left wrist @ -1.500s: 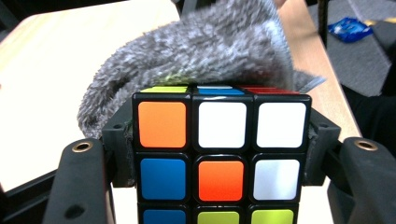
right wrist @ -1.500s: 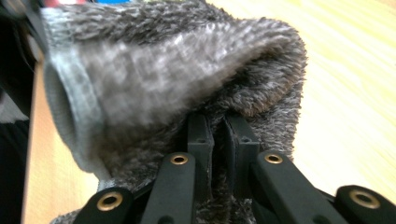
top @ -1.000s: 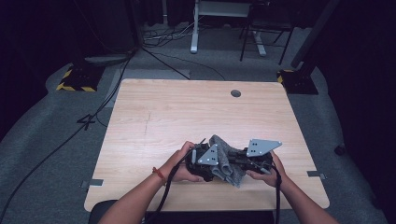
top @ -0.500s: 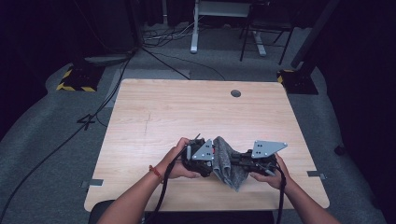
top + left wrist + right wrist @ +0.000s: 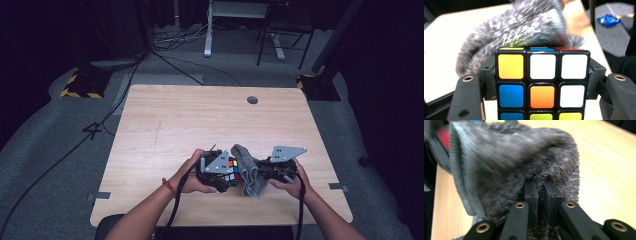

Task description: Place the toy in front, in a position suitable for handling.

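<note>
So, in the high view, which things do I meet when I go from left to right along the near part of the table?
Left hand → left gripper → colourful puzzle cube → grey fuzzy cloth → right gripper → right hand.

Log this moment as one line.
left gripper: shut on puzzle cube | right gripper: shut on grey cloth | cloth against cube, above table
</note>
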`<control>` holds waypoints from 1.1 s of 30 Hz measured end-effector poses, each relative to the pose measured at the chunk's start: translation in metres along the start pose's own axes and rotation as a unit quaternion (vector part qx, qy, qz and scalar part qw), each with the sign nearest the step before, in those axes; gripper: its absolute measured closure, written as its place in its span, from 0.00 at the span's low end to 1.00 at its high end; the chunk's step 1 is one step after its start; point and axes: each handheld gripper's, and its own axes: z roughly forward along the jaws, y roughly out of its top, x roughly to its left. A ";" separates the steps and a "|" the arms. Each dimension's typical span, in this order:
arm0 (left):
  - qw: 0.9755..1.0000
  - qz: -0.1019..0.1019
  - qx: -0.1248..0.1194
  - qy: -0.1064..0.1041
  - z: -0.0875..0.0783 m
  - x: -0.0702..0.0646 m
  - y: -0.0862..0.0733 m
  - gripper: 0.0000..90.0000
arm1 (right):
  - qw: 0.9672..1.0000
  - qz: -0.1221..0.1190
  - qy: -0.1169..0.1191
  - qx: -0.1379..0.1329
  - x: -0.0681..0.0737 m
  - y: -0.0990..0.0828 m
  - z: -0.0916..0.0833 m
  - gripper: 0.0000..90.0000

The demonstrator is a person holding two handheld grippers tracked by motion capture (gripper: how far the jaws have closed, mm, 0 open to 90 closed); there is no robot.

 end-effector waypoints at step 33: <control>0.999 -0.016 0.022 0.017 0.004 0.008 -0.006 0.37 | 0.999 -0.018 0.026 0.022 0.019 0.003 0.007 0.92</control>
